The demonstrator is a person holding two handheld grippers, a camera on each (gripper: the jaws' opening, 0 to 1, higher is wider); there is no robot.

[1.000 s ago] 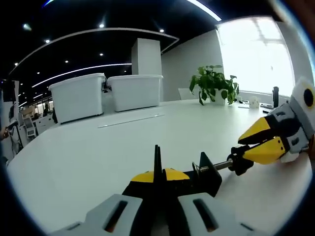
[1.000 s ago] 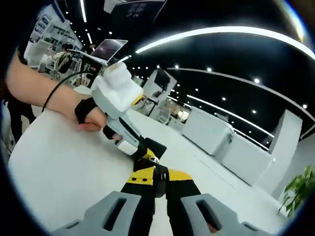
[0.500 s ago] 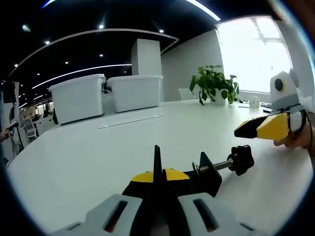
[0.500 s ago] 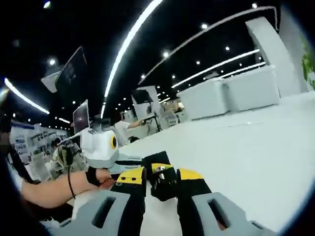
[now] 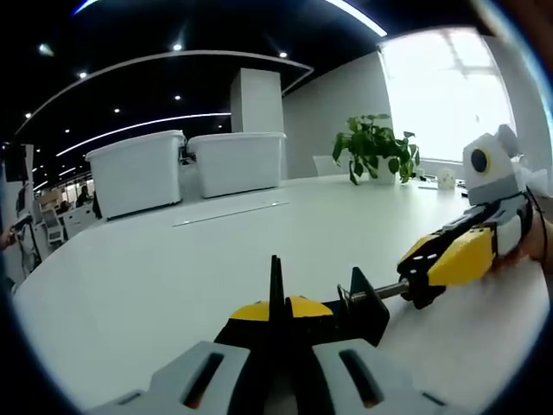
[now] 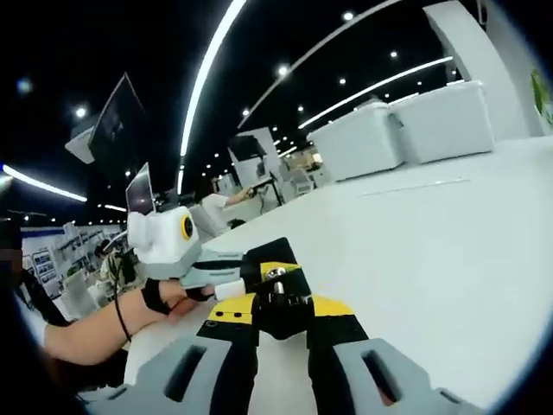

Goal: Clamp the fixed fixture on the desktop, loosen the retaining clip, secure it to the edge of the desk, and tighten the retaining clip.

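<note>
A black clamp fixture (image 5: 365, 309) lies on the white table (image 5: 199, 259), and its thin upright plate stands between my left gripper's (image 5: 275, 304) shut yellow-tipped jaws. From the clamp a steel screw (image 5: 389, 291) runs right to a black knob (image 5: 422, 292). My right gripper (image 5: 429, 266) reaches in from the right, its yellow jaws closed over that knob. In the right gripper view the knob (image 6: 281, 313) fills the gap between the right gripper's (image 6: 282, 304) yellow pads. Beyond it, the white left gripper (image 6: 223, 278) holds the clamp's far end.
Two large white bins (image 5: 138, 169) (image 5: 238, 160) stand at the table's far side, with a potted plant (image 5: 376, 147) to their right by the bright window. A person's hand (image 6: 164, 298) holds the left gripper. Screens and desks fill the background.
The right gripper was on the knob a second ago, lifted off it to the right, and has now come back down onto it, rolled over. The left gripper and clamp have stayed still.
</note>
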